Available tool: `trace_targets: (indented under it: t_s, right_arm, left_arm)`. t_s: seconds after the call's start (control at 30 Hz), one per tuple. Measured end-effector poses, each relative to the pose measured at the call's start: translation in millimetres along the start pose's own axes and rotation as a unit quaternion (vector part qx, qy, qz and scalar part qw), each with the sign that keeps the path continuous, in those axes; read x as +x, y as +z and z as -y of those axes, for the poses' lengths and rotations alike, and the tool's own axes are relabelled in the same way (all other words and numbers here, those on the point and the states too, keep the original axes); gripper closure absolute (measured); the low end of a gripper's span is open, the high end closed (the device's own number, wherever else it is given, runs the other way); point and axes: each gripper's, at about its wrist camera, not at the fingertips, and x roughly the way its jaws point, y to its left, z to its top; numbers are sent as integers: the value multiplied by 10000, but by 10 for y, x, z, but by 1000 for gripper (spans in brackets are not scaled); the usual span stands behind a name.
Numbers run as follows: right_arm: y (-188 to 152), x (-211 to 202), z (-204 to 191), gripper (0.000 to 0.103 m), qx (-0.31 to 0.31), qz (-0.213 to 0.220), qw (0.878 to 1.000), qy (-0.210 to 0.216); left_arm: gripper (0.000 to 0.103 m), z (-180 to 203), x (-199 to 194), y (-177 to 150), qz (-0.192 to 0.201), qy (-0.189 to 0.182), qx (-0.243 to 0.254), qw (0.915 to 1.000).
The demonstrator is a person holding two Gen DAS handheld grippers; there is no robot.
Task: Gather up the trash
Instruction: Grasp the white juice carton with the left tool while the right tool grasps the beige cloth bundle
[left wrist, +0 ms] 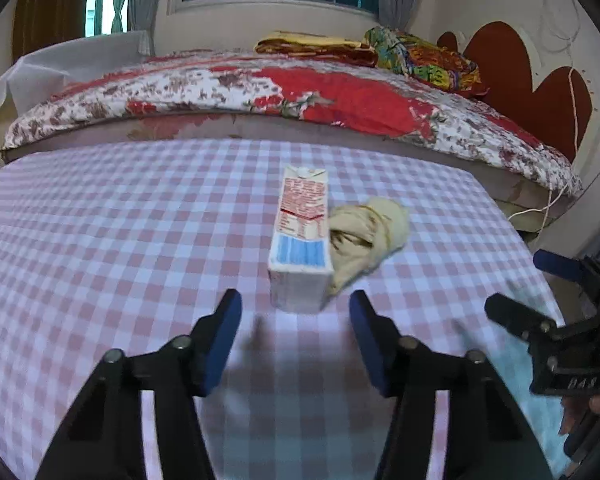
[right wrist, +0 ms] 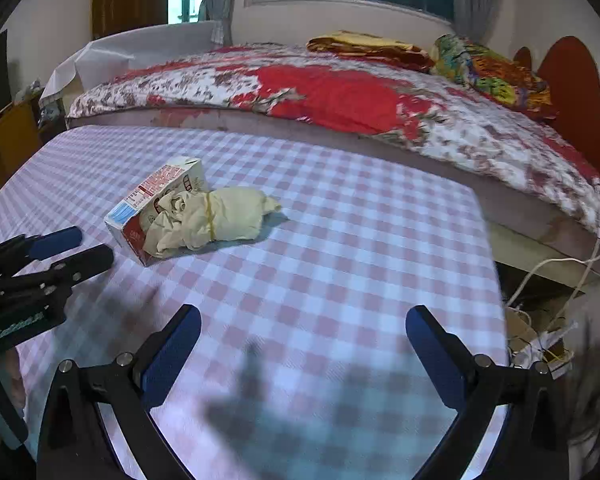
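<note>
Lying flat on the checked tablecloth [left wrist: 100, 220], carton [left wrist: 300, 236] with long axis running straight away from left gripper [left wrist: 296, 312], near end just ahead of the gap. Touching its right side, crumpled cream wrapper [left wrist: 368, 232]. Left jaws apart, nothing between them. Right gripper [right wrist: 304, 328] wide apart, empty, farther off, carton up to its left. No bin or bag in sight. Bed [left wrist: 340, 96] beyond.

Carton [left wrist: 301, 236], wad [left wrist: 366, 236] on checked table [left wrist: 120, 240]
</note>
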Motion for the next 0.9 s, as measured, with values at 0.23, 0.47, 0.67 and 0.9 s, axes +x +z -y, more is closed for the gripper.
trace_targets:
  t_s: [0.23,0.47,0.67,0.9]
  right_arm:
    - [97,359,-152,0,-215,-180,9996,95]
    - [161,513,-188,0,-299,-231,9991,196]
    - [293,663,-347,0,-423,-234,9981,392]
    - [519,880,-592,0,-592,-294,9961,578]
  left_arm:
    - [63,-43,221,80,-141,-173,-10,9997]
    - [67,-140,152,125,35,-224,-170,9996]
    - [67,-293,92,113,28,129,-152,9998]
    - [67,-429,149,64,-94,145,-291,9994]
